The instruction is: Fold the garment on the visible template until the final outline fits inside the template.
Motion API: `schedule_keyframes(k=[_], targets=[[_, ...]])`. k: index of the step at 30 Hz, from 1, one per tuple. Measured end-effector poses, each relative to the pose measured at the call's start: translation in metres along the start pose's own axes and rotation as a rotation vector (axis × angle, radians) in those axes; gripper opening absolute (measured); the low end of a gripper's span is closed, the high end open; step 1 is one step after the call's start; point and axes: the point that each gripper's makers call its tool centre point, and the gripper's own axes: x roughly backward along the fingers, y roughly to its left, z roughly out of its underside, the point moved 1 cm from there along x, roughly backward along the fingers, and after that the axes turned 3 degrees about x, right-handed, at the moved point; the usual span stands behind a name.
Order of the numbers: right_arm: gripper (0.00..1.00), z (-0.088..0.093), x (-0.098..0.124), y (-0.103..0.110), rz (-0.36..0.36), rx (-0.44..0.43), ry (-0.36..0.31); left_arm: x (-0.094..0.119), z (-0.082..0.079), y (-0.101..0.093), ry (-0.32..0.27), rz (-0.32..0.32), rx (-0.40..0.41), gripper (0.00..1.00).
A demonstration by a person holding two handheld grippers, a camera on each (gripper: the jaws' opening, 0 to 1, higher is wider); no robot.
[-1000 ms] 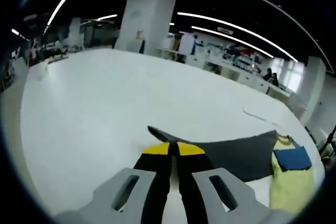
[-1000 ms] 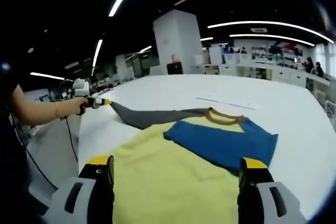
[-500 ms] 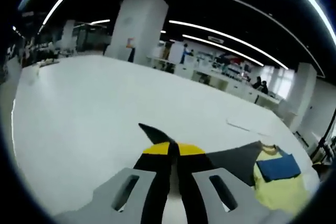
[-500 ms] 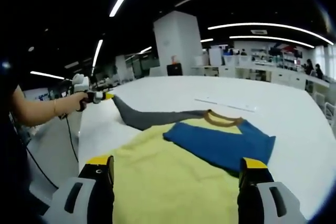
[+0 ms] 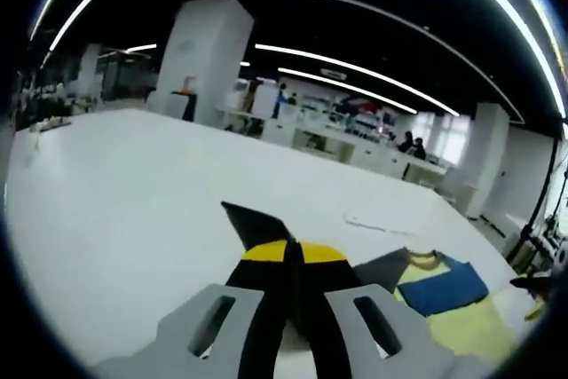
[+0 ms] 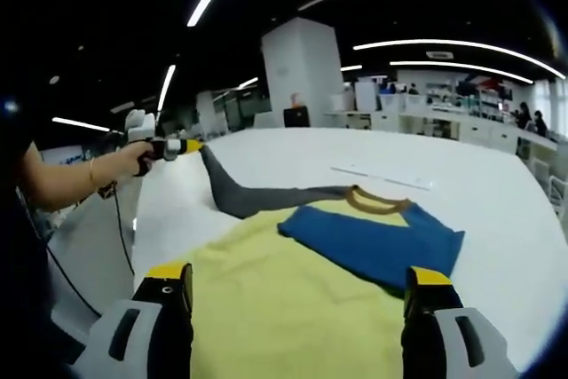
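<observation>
A yellow garment [image 6: 293, 303] with a brown collar [image 6: 377, 201] lies on the white table [image 6: 479, 188]. Its blue sleeve [image 6: 373, 241] is folded across the chest. The grey sleeve [image 6: 266, 197] stretches left and up to my left gripper [image 6: 193, 145], which a hand holds above the table edge. In the left gripper view that gripper [image 5: 294, 250] is shut on the grey sleeve's cuff [image 5: 253, 224], with the garment [image 5: 461, 326] at lower right. My right gripper [image 6: 297, 283] stands open over the yellow body, nothing between its jaws.
A thin light strip [image 6: 382, 176] lies on the table beyond the collar. A person's forearm [image 6: 67, 185] reaches in from the left. A white pillar [image 6: 303, 77] and desks with people stand far behind. The table spreads wide and white past the garment.
The left gripper has lifted the grey cuff higher and slightly towards the garment, so the sleeve rises steeper. The right gripper has stayed where it was.
</observation>
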Motion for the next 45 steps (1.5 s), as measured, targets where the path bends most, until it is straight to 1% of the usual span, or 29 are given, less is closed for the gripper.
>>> schedule_keyframes(k=[2, 5, 8, 11, 12, 13, 19, 21, 22, 23, 25, 28, 31, 34, 36, 39, 41, 42, 45], targets=[[0.99, 0.000, 0.001, 0.001, 0.001, 0.003, 0.001, -0.002, -0.002, -0.010, -0.004, 0.027, -0.007, 0.00], [0.99, 0.000, 0.002, 0.002, 0.001, 0.008, 0.003, -0.005, -0.005, -0.020, -0.006, 0.051, -0.010, 0.00], [0.99, 0.001, 0.003, 0.003, 0.004, 0.012, 0.006, -0.007, -0.009, -0.033, -0.023, 0.078, -0.004, 0.00], [0.99, 0.001, 0.004, 0.005, 0.004, 0.014, 0.006, -0.009, -0.010, -0.047, -0.026, 0.107, -0.015, 0.00], [0.99, 0.000, 0.004, 0.005, 0.003, 0.016, 0.002, -0.010, -0.008, -0.053, -0.017, 0.128, -0.021, 0.00], [0.99, 0.000, 0.005, 0.007, 0.001, 0.019, -0.002, -0.011, -0.006, -0.057, -0.009, 0.136, -0.010, 0.00], [0.99, -0.004, 0.008, 0.012, -0.006, 0.035, -0.021, -0.016, -0.001, -0.082, -0.007, 0.191, 0.000, 0.00], [0.99, -0.005, 0.009, 0.012, -0.006, 0.036, -0.026, -0.019, -0.001, -0.094, -0.005, 0.215, -0.003, 0.00], [0.99, -0.004, 0.010, 0.012, -0.005, 0.035, -0.026, -0.019, -0.001, -0.096, -0.005, 0.219, -0.002, 0.00], [0.99, -0.004, 0.010, 0.012, -0.004, 0.034, -0.024, -0.020, 0.000, -0.104, -0.003, 0.239, 0.006, 0.00], [0.99, -0.002, 0.011, 0.011, 0.002, 0.034, -0.021, -0.023, 0.000, -0.114, -0.004, 0.260, 0.022, 0.00], [0.99, -0.001, 0.012, 0.011, 0.003, 0.025, -0.027, -0.026, 0.003, -0.128, -0.005, 0.278, 0.036, 0.00], [0.99, 0.000, 0.013, 0.012, 0.004, 0.016, -0.032, -0.030, 0.009, -0.143, 0.005, 0.304, 0.028, 0.00], [0.99, 0.001, 0.014, 0.011, 0.006, 0.020, -0.026, -0.034, 0.013, -0.160, 0.013, 0.336, 0.042, 0.00], [0.99, 0.002, 0.015, 0.010, 0.011, 0.022, -0.024, -0.037, 0.016, -0.168, 0.018, 0.353, 0.037, 0.00], [0.99, 0.002, 0.017, 0.007, 0.020, 0.014, -0.026, -0.041, 0.022, -0.186, 0.033, 0.390, 0.038, 0.00], [0.99, 0.003, 0.018, 0.006, 0.025, 0.011, -0.025, -0.043, 0.025, -0.196, 0.037, 0.411, 0.036, 0.00], [0.99, 0.004, 0.019, 0.006, 0.026, 0.010, -0.024, -0.044, 0.025, -0.198, 0.038, 0.415, 0.038, 0.00], [0.99, 0.006, 0.021, 0.005, 0.029, 0.009, -0.021, -0.046, 0.029, -0.215, 0.045, 0.452, 0.047, 0.00]])
